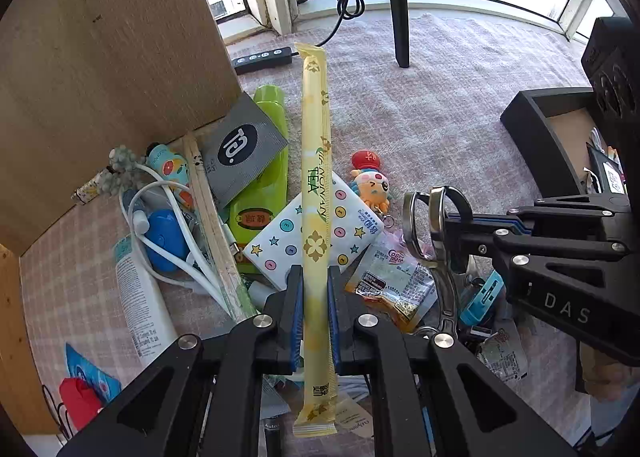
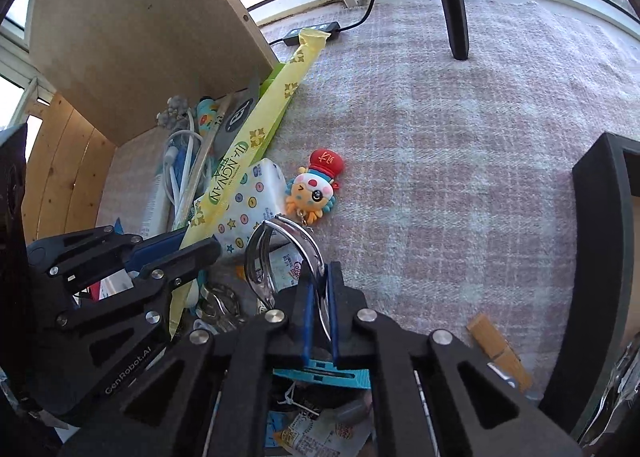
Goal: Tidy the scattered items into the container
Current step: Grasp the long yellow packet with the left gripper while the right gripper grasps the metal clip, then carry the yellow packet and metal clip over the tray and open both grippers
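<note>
My left gripper [image 1: 315, 273] is shut on a long yellow tea stick packet [image 1: 314, 137], which stands up between the blue pads over the pile of items. The right wrist view shows this left gripper [image 2: 192, 245] at the left, with the tea stick [image 2: 256, 129] slanting up and away. My right gripper [image 2: 320, 281] is shut on a silver metal tool [image 2: 288, 233] with curved loops, held just above the pile. In the left wrist view the right gripper [image 1: 450, 233] comes in from the right with the metal tool [image 1: 416, 225]. A black open box [image 1: 532, 129] [image 2: 600, 193] sits on the right.
Several things lie on the checked cloth by a wooden board [image 1: 120, 57]: a star-print tissue pack [image 1: 280, 241], a green bottle [image 1: 268, 177], a white cable [image 1: 160, 193], a white tube [image 1: 136, 297] and a cartoon keychain doll [image 2: 316, 189]. A chair leg [image 1: 400, 17] and power strip [image 1: 262, 59] stand farther back.
</note>
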Motion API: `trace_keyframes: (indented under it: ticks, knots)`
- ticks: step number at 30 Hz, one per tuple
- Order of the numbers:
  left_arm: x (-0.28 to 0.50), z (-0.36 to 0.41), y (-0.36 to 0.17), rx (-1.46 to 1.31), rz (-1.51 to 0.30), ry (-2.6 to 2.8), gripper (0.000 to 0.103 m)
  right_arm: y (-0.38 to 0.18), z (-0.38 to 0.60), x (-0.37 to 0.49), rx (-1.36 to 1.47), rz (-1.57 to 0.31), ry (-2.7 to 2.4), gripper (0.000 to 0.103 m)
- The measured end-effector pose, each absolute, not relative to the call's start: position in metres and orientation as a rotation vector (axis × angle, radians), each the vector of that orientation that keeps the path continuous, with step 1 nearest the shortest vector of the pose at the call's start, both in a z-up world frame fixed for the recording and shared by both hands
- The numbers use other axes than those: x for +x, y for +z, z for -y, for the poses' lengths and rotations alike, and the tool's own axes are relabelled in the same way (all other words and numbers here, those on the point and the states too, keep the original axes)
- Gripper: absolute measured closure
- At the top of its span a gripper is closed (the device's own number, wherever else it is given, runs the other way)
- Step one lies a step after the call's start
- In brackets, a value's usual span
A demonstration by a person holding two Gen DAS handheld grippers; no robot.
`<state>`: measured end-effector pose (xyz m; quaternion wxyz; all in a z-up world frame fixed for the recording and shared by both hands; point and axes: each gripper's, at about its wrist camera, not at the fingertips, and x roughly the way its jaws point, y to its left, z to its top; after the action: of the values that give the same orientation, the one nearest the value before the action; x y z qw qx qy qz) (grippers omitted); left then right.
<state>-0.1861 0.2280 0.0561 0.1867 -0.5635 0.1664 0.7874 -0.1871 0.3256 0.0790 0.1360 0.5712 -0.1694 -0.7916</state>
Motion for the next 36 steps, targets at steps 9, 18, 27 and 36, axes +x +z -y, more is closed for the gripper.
trace_keyframes:
  ticks: [9, 18, 27, 36]
  knots:
    - [-0.166, -0.227, 0.095, -1.496, -0.353, 2.270, 0.093, 0.122, -0.338, -0.170, 1.530, 0.548, -2.377, 0.100]
    - [-0.137, -0.246, 0.134, -1.401, -0.259, 2.260, 0.093, 0.164, -0.360, -0.142, 1.468, 0.605, -2.442, 0.100]
    - [-0.092, -0.301, 0.157, -1.322, -0.188, 2.157, 0.093, 0.197, -0.438, -0.093, 1.429, 0.698, -2.562, 0.100]
    - [-0.032, -0.394, 0.157, -1.292, -0.170, 1.984, 0.093, 0.208, -0.554, -0.031, 1.488, 0.798, -2.779, 0.100]
